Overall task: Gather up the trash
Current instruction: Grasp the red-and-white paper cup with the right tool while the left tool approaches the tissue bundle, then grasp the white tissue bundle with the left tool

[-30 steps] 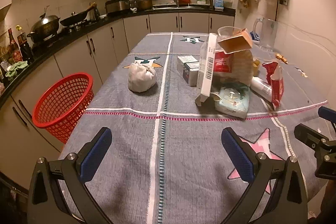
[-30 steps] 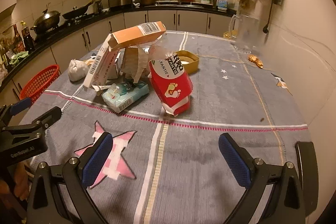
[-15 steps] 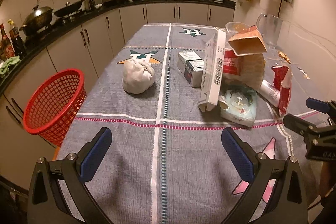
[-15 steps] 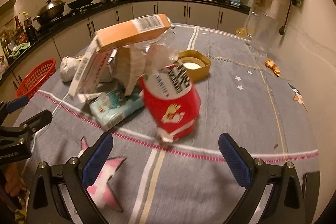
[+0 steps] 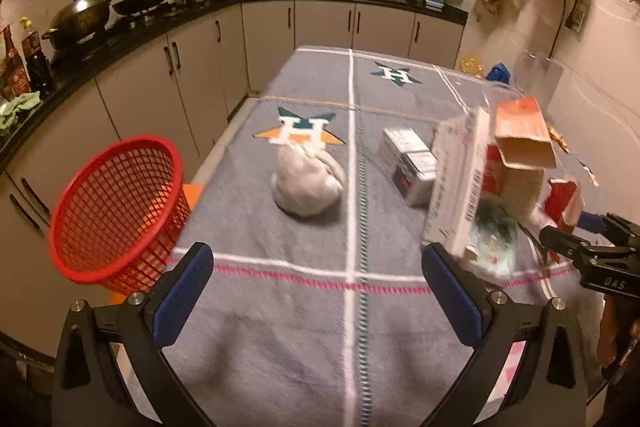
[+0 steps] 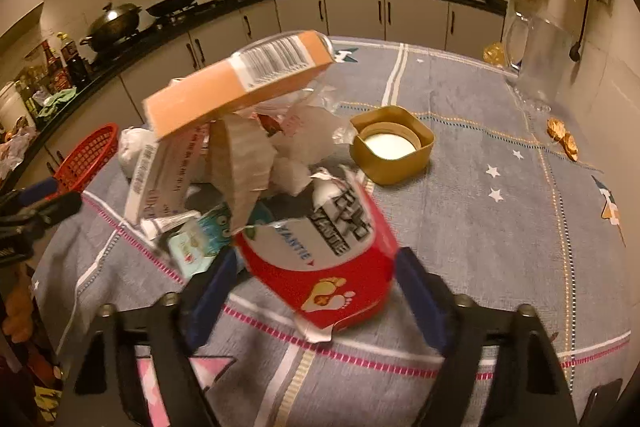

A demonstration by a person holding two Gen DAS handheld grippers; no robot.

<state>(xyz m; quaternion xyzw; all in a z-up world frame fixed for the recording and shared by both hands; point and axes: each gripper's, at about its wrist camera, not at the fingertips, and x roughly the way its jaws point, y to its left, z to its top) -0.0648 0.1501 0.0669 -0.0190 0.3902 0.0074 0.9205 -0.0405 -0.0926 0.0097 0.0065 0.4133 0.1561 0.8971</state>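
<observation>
the red pack (image 6: 324, 267) lies at the near edge of the trash pile on the bench (image 6: 500, 227), tilted, with its torn top toward the pile, and the right tool (image 6: 316, 287) has a finger on each side of it. the fingers look close to its sides, but blur hides whether they touch, so i cannot tell if it is gripped yet. the pack is soft and crumpled; a squeeze low on the sides may only crush it and let it slip out on the lift. just behind it a cardboard strip (image 6: 240, 163) and clear wrap (image 6: 308, 131) lean under the orange box (image 6: 240, 83), which rests on a white box (image 6: 160, 171). pulling the pack away could drag the wrap and topple that stack onto the blue pouch (image 6: 196, 239). the gold lid (image 6: 394, 145) sits apart and seems safe. the left tool (image 5: 316, 291) is wide open and holds nothing, aimed at the white bag (image 5: 308, 183). the basket (image 5: 116, 211) stands off the bench's left edge, tipped, so a careless drop could miss it
</observation>
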